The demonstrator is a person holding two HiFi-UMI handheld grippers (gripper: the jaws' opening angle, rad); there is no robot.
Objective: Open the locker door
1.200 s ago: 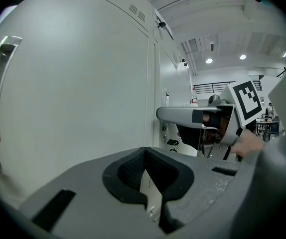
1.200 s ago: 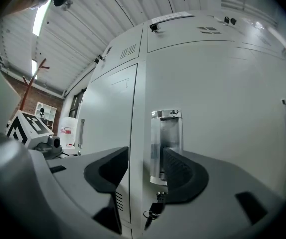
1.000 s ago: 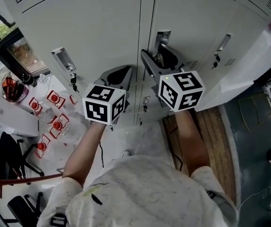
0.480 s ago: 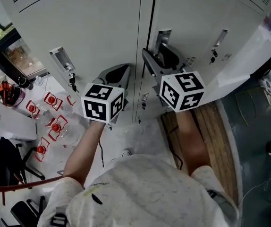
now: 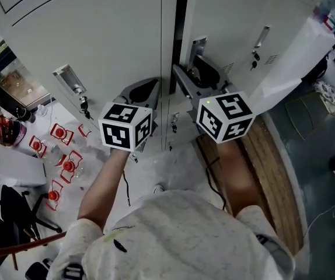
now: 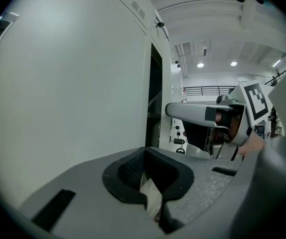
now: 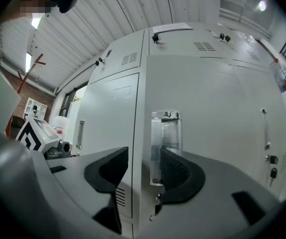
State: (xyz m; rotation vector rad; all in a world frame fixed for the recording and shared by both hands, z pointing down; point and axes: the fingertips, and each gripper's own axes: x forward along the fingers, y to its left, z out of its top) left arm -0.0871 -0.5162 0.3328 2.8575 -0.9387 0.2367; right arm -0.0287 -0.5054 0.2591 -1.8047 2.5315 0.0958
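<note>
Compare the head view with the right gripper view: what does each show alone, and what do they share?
Head view only: red-capped bottles at lower left, the person's forearms, and the right tool's marker cube. Right gripper view only: the right tool seen along its jaws, which stand apart around the line to the handle, plus a ceiling light. Both: the metal locker handle and the neighbouring locker's keys.
</note>
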